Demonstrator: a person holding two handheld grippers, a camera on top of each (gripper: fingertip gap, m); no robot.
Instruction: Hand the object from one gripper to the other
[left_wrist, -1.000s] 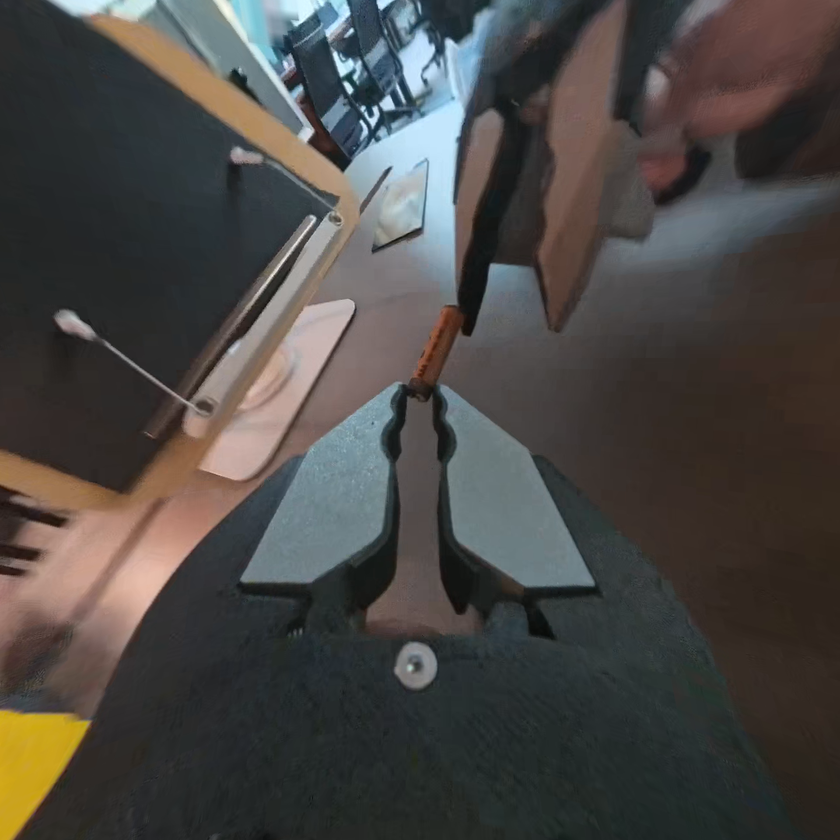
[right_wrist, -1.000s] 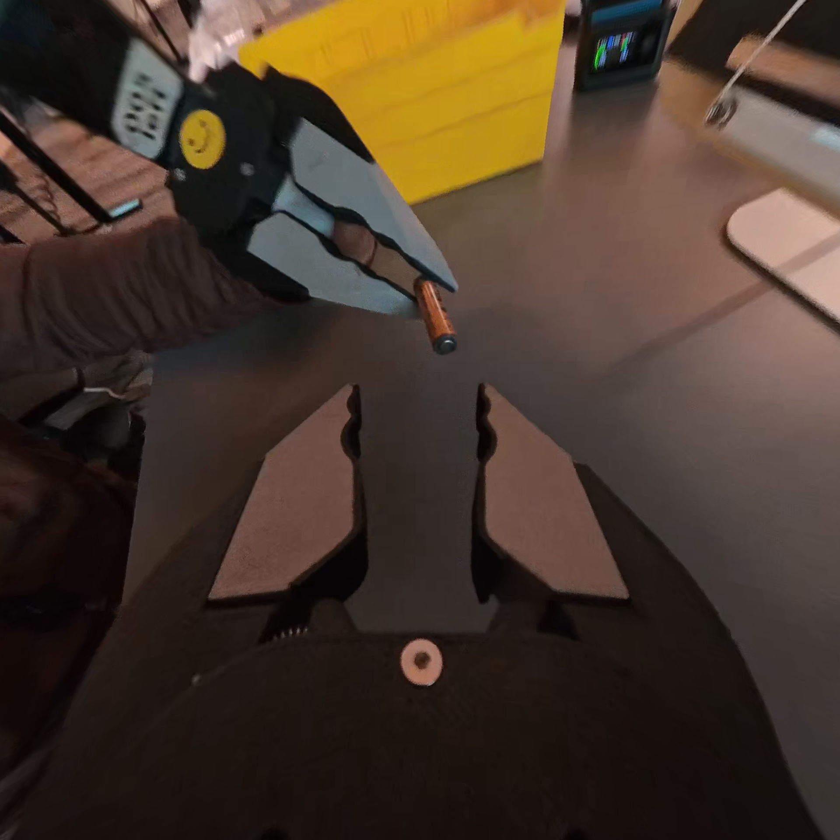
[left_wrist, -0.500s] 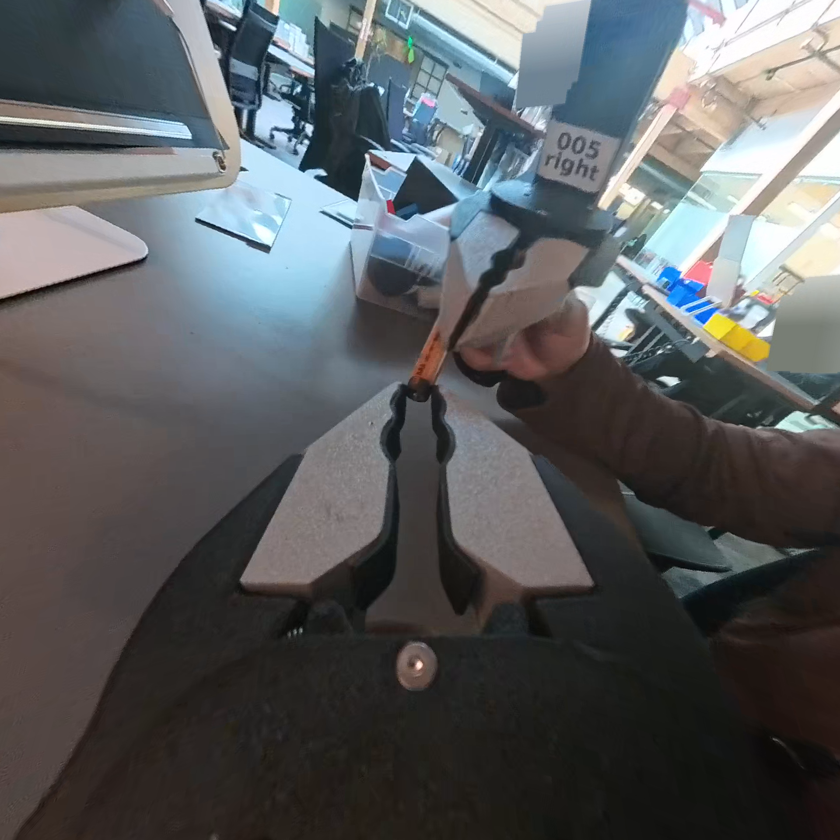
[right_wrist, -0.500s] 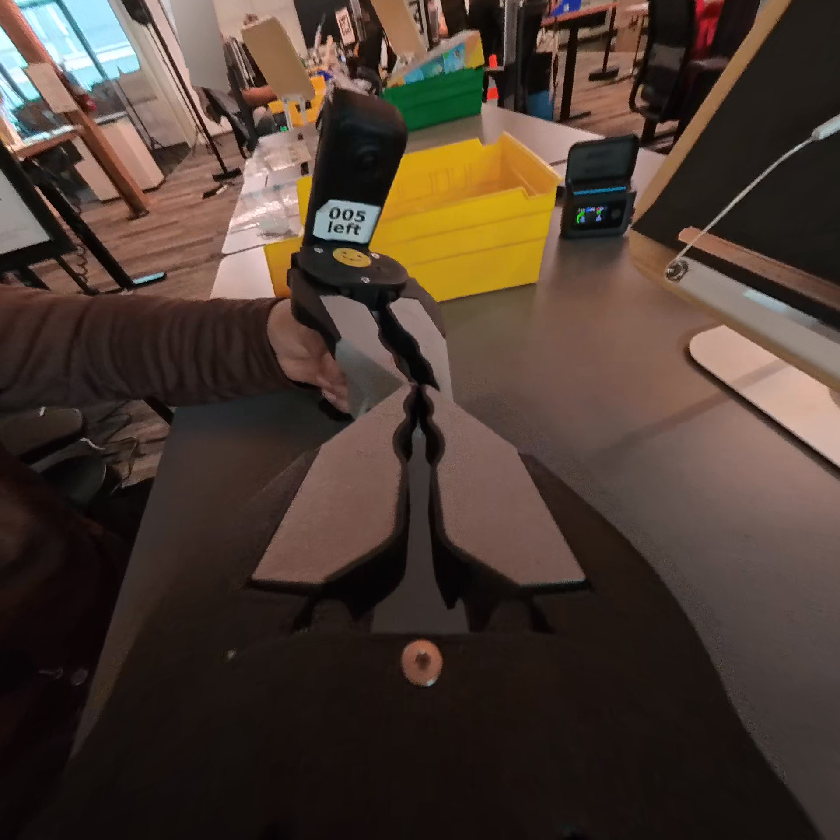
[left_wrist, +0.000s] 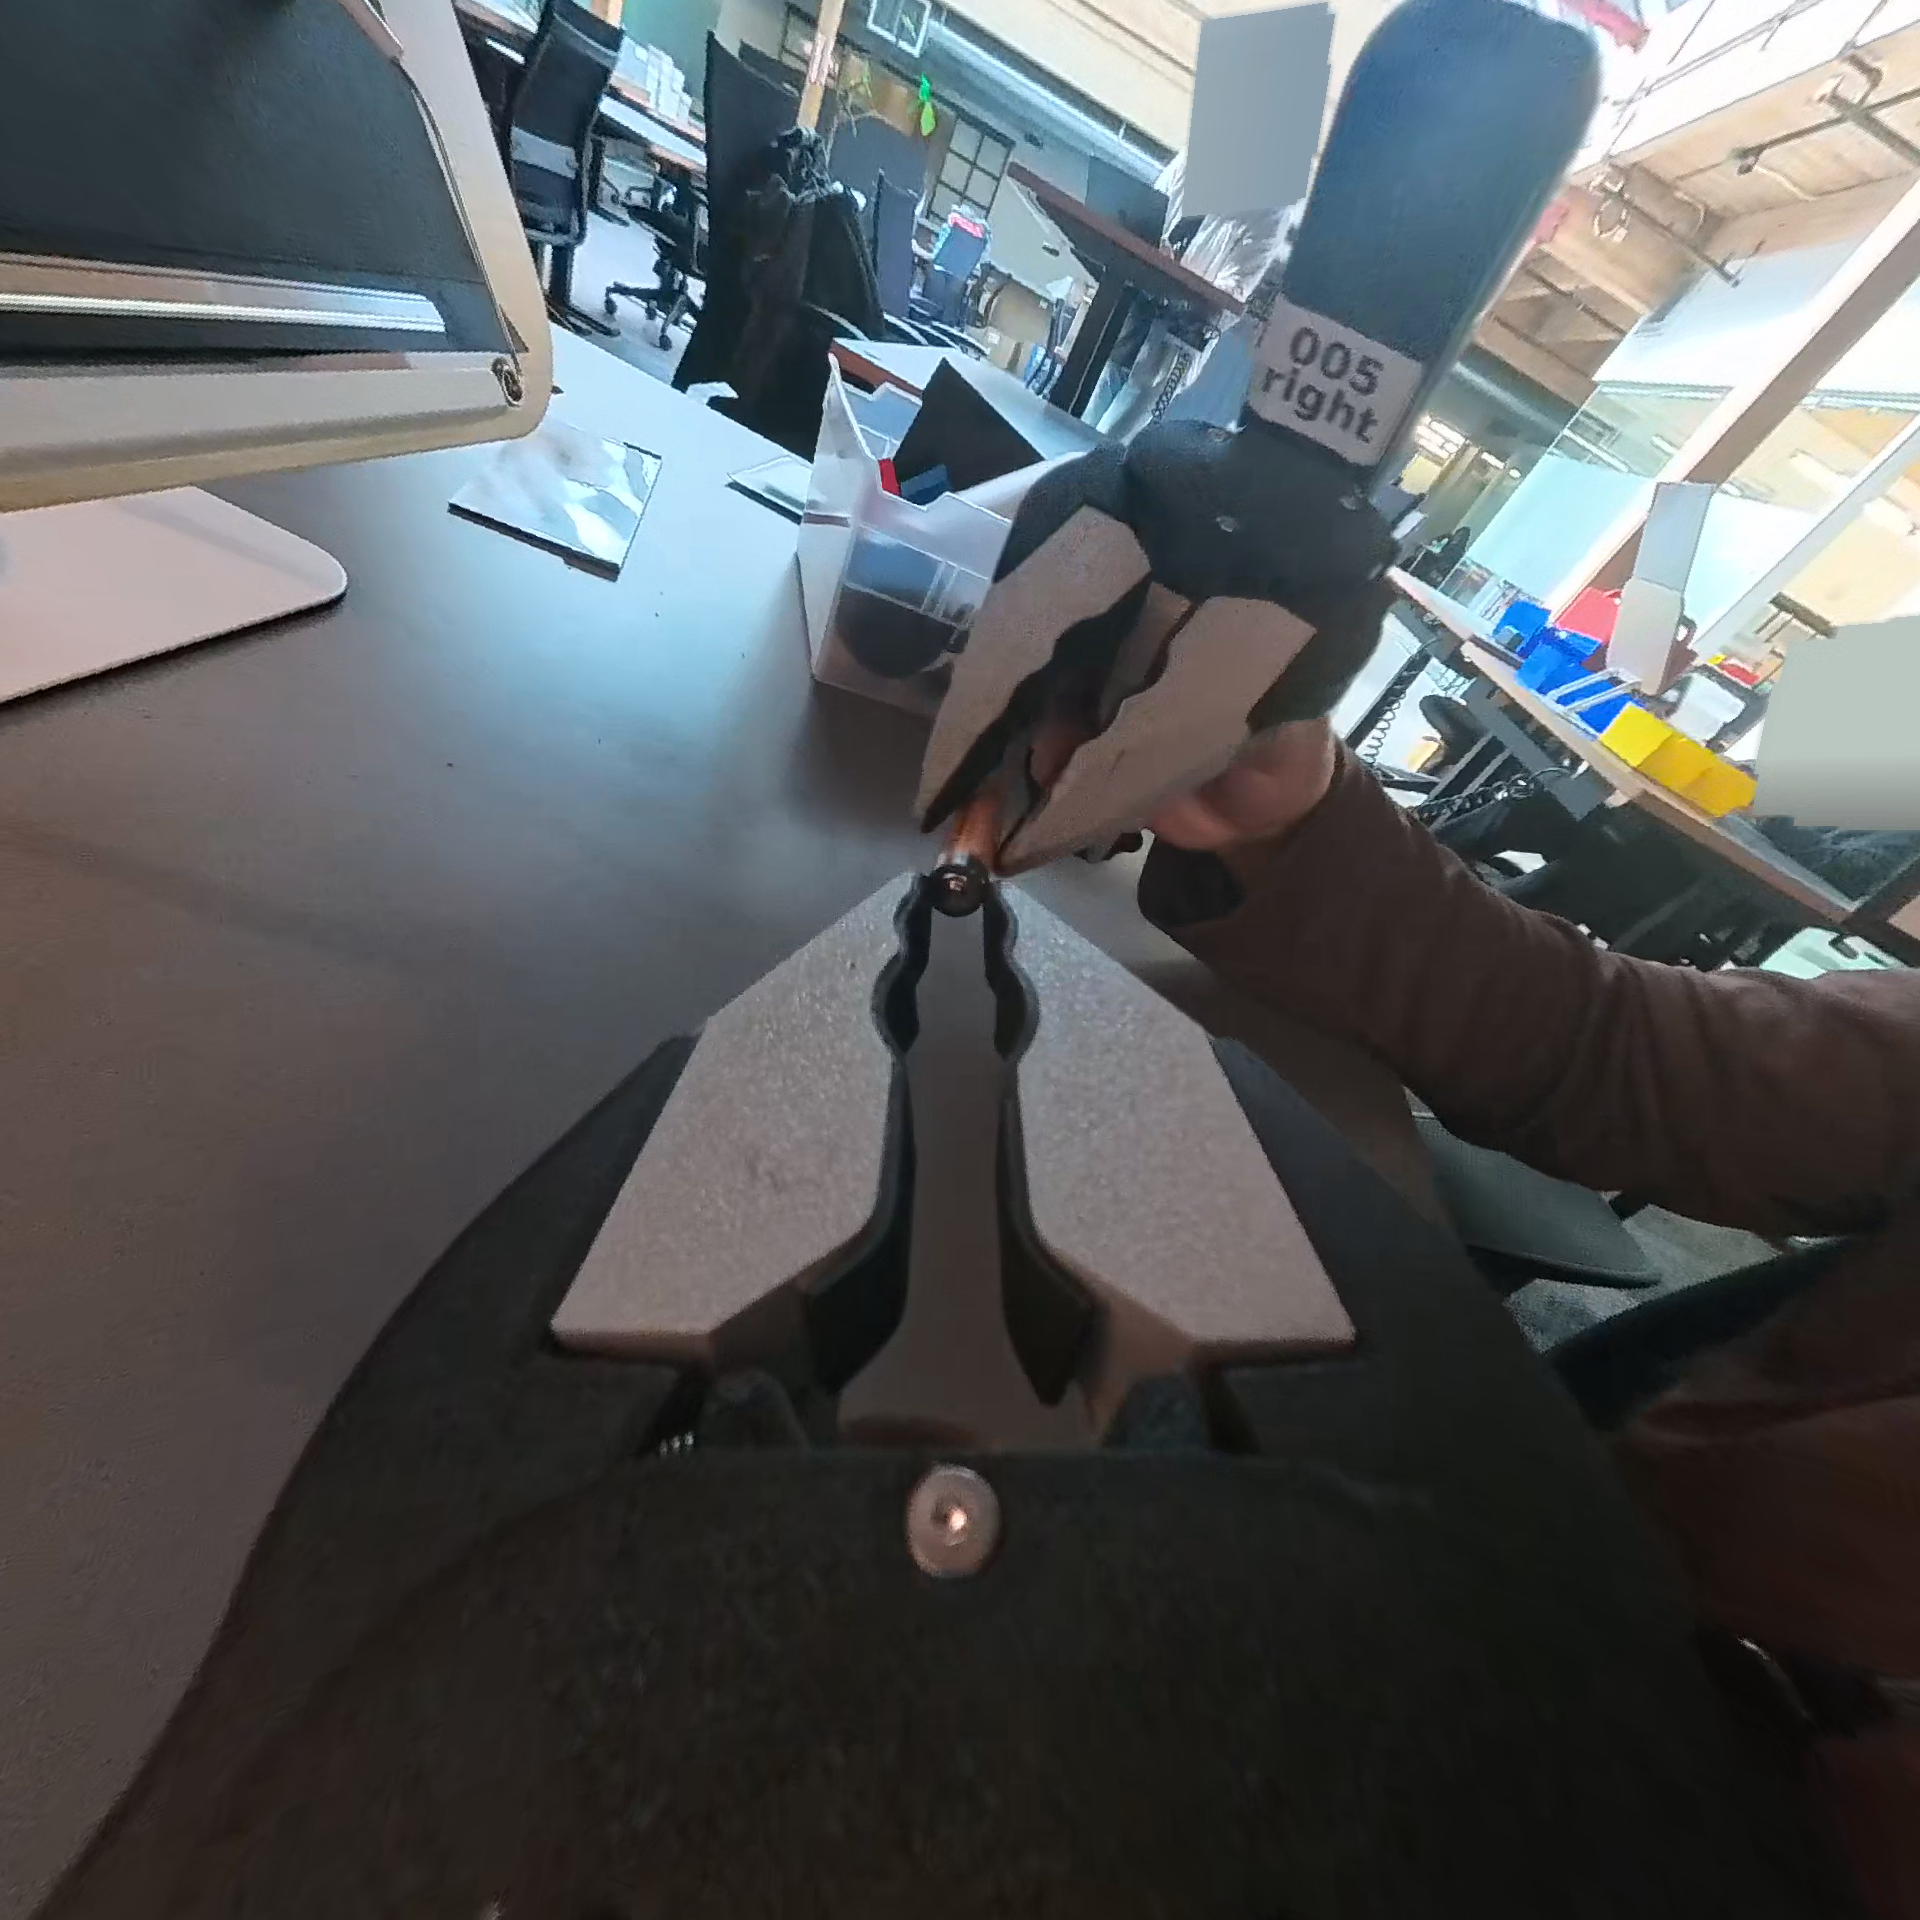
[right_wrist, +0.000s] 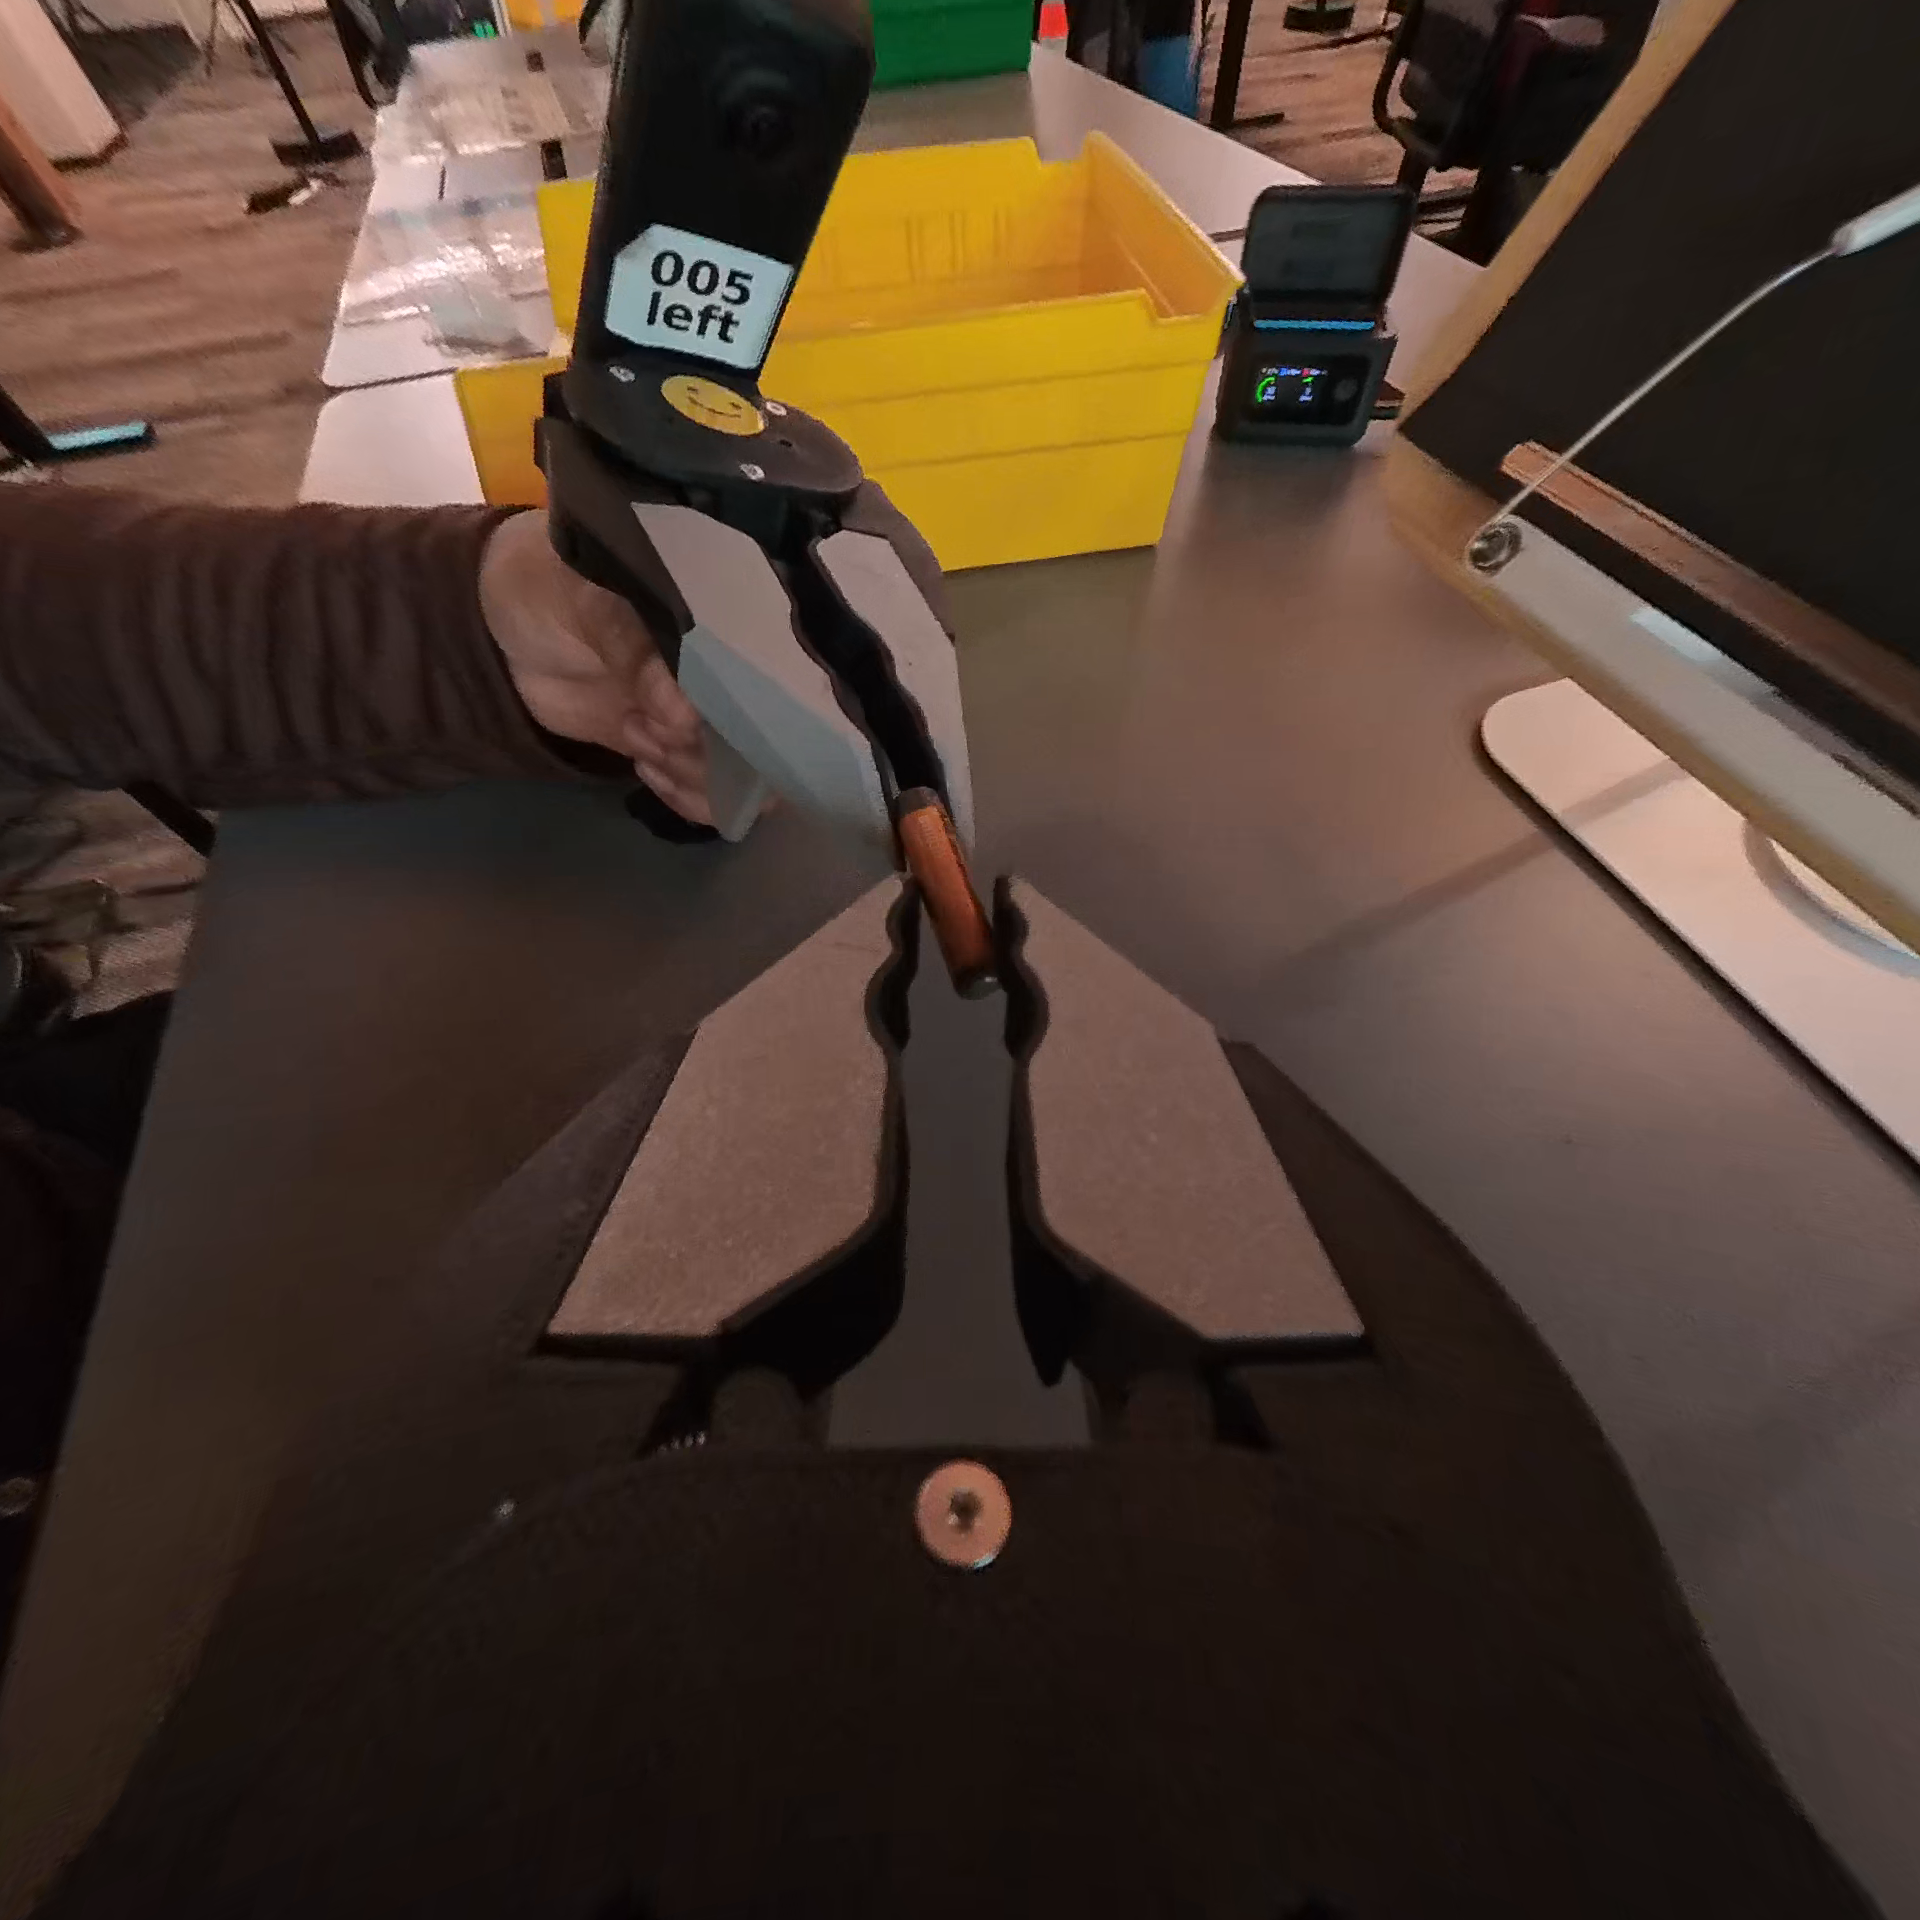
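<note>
A small copper-and-black battery (right_wrist: 945, 904) is held in the air between both grippers, above a dark table (right_wrist: 1299, 883). My left gripper (left_wrist: 956, 902) is shut on its black end. In the right wrist view the left gripper (right_wrist: 920, 802) comes down from the upper left and pinches the battery's top. My right gripper (right_wrist: 953, 896) has the tilted battery between its fingertips, which touch it on both sides. In the left wrist view the right gripper (left_wrist: 971, 844) hugs the copper part of the battery (left_wrist: 979, 823).
A yellow bin (right_wrist: 997, 343) and a small screen device (right_wrist: 1314, 343) stand behind the left gripper. A monitor on a flat foot (right_wrist: 1714, 831) is at the right. A clear plastic box (left_wrist: 894, 582) and a silver sheet (left_wrist: 561, 509) lie beyond. Brown-sleeved arms hold both grippers. My left and right fingertips are right by each other.
The right gripper went from wide open to nearly shut at the battery's end. It has now slid over the battery with its jaws a battery's width apart. The left gripper keeps its hold.
</note>
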